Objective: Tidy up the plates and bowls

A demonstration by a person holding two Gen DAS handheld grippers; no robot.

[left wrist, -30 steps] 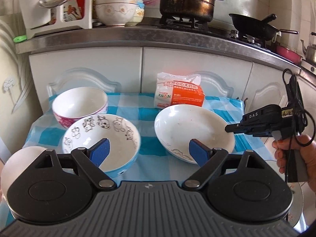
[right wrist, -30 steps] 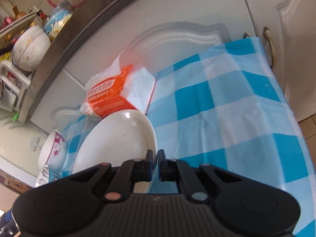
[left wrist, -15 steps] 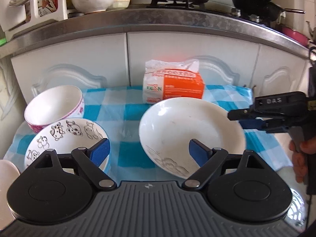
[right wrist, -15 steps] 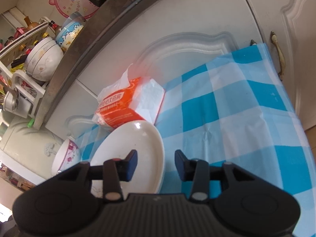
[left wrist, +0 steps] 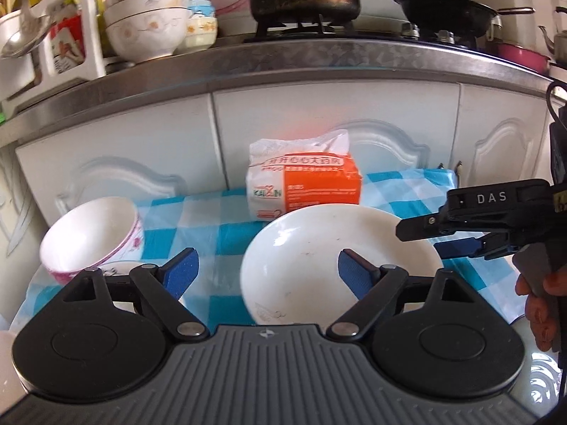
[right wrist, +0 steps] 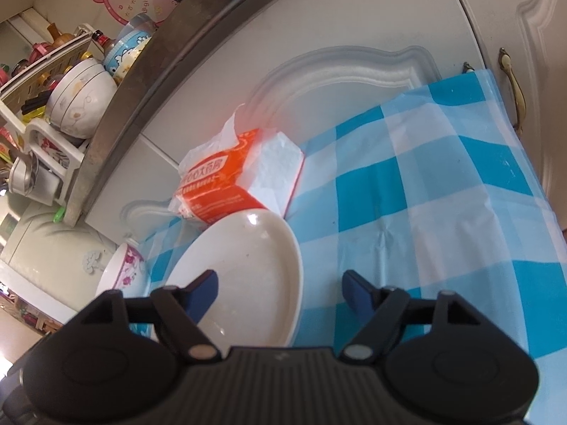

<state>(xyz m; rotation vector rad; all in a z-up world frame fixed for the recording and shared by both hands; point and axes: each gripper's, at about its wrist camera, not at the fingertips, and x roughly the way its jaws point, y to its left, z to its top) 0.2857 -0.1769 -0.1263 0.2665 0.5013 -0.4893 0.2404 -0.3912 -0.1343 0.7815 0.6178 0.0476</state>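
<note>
Left wrist: tissue pack (left wrist: 304, 186) at twelve o'clock behind white plate (left wrist: 319, 255); cartoon bowl (left wrist: 120, 269) mostly hidden; left gripper (left wrist: 267, 272) wide, empty; right gripper (right wrist: 281, 292) just opened wide astride the plate's rim.

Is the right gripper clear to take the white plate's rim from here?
Probably yes. The right gripper has just been opening, empty, and the plate rim's near edge sits between its fingers with nothing blocking.

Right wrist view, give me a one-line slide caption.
Open right gripper straddling the white plate rim on the checked cloth.
</note>
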